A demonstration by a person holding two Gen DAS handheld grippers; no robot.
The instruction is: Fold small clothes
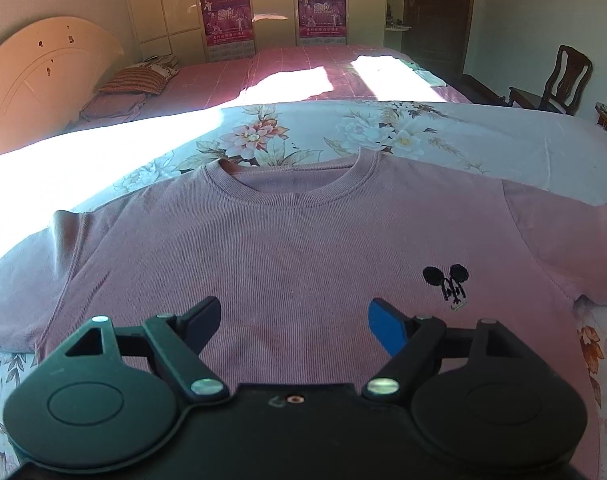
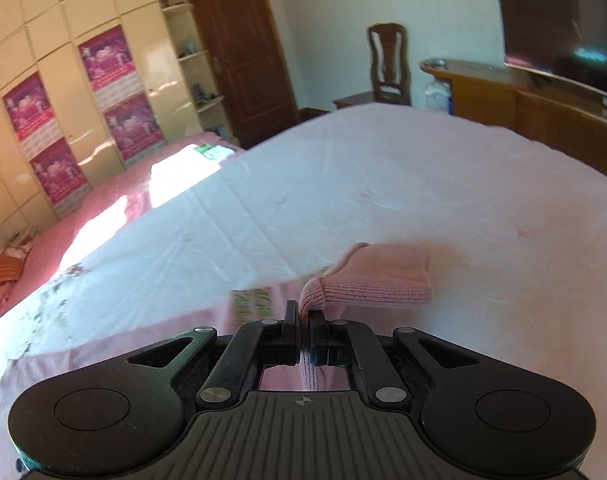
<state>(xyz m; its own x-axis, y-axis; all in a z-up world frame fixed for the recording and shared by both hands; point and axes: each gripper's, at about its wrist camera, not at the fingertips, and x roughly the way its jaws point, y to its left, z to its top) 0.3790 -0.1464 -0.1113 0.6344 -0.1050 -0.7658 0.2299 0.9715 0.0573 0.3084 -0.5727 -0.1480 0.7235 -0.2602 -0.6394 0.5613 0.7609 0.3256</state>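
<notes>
Pink tee (image 1: 303, 240) lies spread flat on the flowery bed (image 1: 483, 136), collar toward the far edge; right claw (image 2: 304, 322) is pinched shut on a sleeve (image 2: 367, 280), probably to fold it inward; left claw (image 1: 293, 324) hovers open over the chest, holding nothing.

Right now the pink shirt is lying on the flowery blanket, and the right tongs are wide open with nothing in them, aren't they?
Not quite. The pink shirt does lie on the flowery blanket, but the right tongs are not open and empty: the right wrist view shows them shut, pinching a fold of the shirt's pink fabric.
</notes>
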